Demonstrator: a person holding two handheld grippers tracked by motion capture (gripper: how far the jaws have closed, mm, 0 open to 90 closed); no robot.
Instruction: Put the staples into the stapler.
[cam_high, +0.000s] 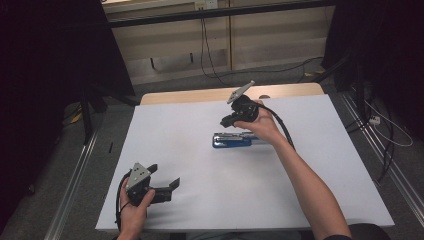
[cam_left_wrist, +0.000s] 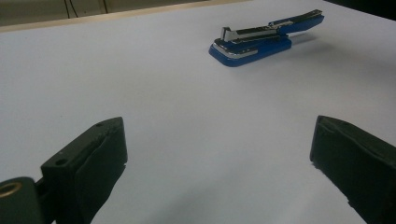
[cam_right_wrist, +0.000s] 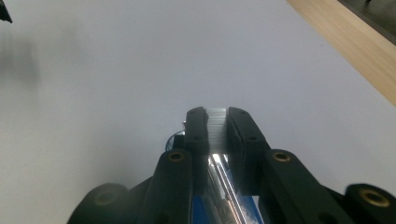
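Observation:
A blue and chrome stapler (cam_high: 231, 140) lies near the middle of the white table sheet (cam_high: 300, 200). In the left gripper view the stapler (cam_left_wrist: 252, 44) has its blue lid swung back and its chrome magazine showing. My right gripper (cam_high: 228, 121) hovers just above the stapler's left end. In its own view the right gripper (cam_right_wrist: 216, 114) is shut on a silvery ridged strip (cam_right_wrist: 215, 128) that looks like staples, with the stapler (cam_right_wrist: 219, 210) right below. My left gripper (cam_high: 165, 176) rests low at the near left, jaws wide apart. Nothing lies between the jaws of the left gripper (cam_left_wrist: 219, 140).
A bare wooden strip (cam_high: 200, 95) of the table borders the sheet's far edge and appears as a wooden strip (cam_right_wrist: 355, 42) at upper right. Cables (cam_high: 210, 55) trail over the floor beyond. Dark curtains and stands flank both sides.

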